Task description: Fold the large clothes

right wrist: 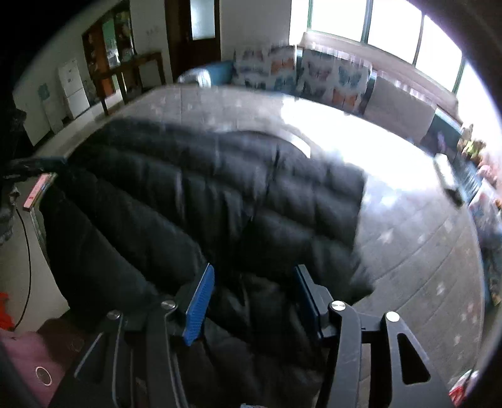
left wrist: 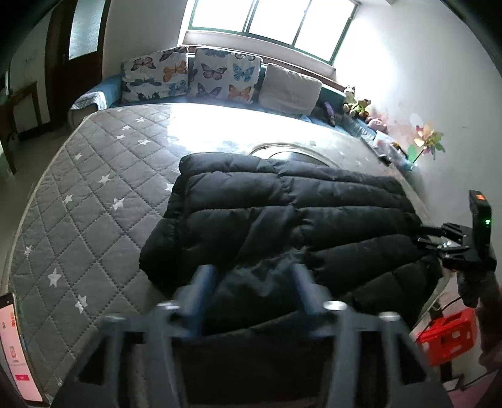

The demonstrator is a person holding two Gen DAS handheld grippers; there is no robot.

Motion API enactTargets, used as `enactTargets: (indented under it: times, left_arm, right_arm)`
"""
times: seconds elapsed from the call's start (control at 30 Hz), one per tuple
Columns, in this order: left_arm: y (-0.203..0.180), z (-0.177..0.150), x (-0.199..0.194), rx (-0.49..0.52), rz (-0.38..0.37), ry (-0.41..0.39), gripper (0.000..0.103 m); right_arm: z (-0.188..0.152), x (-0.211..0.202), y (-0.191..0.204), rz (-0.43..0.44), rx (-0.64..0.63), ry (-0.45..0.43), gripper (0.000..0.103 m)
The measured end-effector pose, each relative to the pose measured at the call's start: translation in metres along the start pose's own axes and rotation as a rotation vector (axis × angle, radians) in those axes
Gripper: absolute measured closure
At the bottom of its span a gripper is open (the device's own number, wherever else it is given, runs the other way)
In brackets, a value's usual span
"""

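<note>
So the black puffer jacket (left wrist: 282,219) is lying across the bed (left wrist: 94,194), on the grey quilted cover with the little white stars. It sits toward the near edge, and some of its near end seems to hang over that edge, which makes sense if the person stands there and works from the hem side. It looks bunched into a fairly compact block already, with the sides tucked in, so my guess is it's partway through folding, not just laid out flat.

The left gripper (left wrist: 254,282) hangs right over the near end of the jacket. Its fingers are apart, with dark fabric showing in the gap but nothing pinched as far as I can tell. It's blurry there, so I wouldn't swear on contact.

Same story for the right gripper (right wrist: 251,288): blue pads spread, jacket underneath and between them, not clamped on it. In the left view the right gripper shows up over at the jacket's right edge, so the two are working opposite sides of the near end. That's a sensible spot for taking both corners and flipping that end toward the pillows.

Further out, the butterfly pillows (left wrist: 191,75) and a plain one line the far side under the window (left wrist: 269,22), well clear of the jacket. A red crate (left wrist: 445,335) sits on the floor to the right.
</note>
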State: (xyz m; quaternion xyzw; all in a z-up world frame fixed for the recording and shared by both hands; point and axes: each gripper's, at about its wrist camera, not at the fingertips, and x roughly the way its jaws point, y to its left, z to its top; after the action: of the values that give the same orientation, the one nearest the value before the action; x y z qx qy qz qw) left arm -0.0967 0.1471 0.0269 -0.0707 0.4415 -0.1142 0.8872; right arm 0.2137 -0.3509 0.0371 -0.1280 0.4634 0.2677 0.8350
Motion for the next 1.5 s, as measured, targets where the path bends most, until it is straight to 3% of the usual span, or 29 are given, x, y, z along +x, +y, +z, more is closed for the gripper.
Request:
enactTargets:
  times: [0.03, 0.1, 0.2, 0.37, 0.5, 0.67, 0.8, 0.93, 1.03, 1.13, 1.37, 1.5]
  left_arm:
    - [-0.003, -0.001, 0.005, 0.025, 0.022, 0.009, 0.041]
    - [-0.007, -0.005, 0.019, 0.049, 0.05, 0.039, 0.041]
    - [-0.005, -0.009, 0.03, 0.043, 0.042, 0.046, 0.039]
    - [-0.004, 0.004, 0.0, 0.011, 0.005, -0.007, 0.039]
    - [0.004, 0.025, -0.018, 0.0, 0.027, -0.065, 0.021]
    - [0.028, 0.058, 0.003, -0.047, 0.025, -0.021, 0.016]
    - [0.053, 0.076, 0.035, -0.096, 0.01, 0.055, 0.016]
    - [0.077, 0.078, 0.059, -0.168, -0.087, 0.093, 0.011]
    - [0.088, 0.074, 0.071, -0.173, -0.105, 0.102, 0.0]
    - [0.096, 0.073, 0.084, -0.181, -0.144, 0.117, 0.0]
    - [0.114, 0.066, 0.109, -0.247, -0.239, 0.145, 0.0]
    - [0.114, 0.064, 0.112, -0.249, -0.252, 0.146, 0.0]
  right_arm:
    - [-0.006, 0.015, 0.002, -0.006, -0.013, 0.031, 0.044]
    - [-0.009, 0.02, 0.006, -0.026, -0.025, 0.003, 0.043]
    - [-0.006, 0.016, 0.006, -0.028, -0.037, 0.005, 0.043]
    - [0.002, -0.008, -0.005, 0.025, -0.012, -0.036, 0.042]
    - [0.012, -0.021, -0.023, 0.045, 0.029, -0.081, 0.031]
    - [0.022, -0.014, -0.054, 0.08, 0.112, -0.083, 0.025]
    - [0.023, 0.002, -0.081, 0.183, 0.225, -0.066, 0.023]
    - [0.023, 0.024, -0.105, 0.267, 0.316, -0.045, 0.021]
    - [0.021, 0.043, -0.12, 0.308, 0.371, -0.027, 0.015]
    - [0.018, 0.061, -0.133, 0.381, 0.421, -0.005, 0.001]
    - [0.015, 0.093, -0.148, 0.551, 0.479, 0.055, 0.0]
    - [0.021, 0.092, -0.147, 0.568, 0.447, 0.078, 0.0]
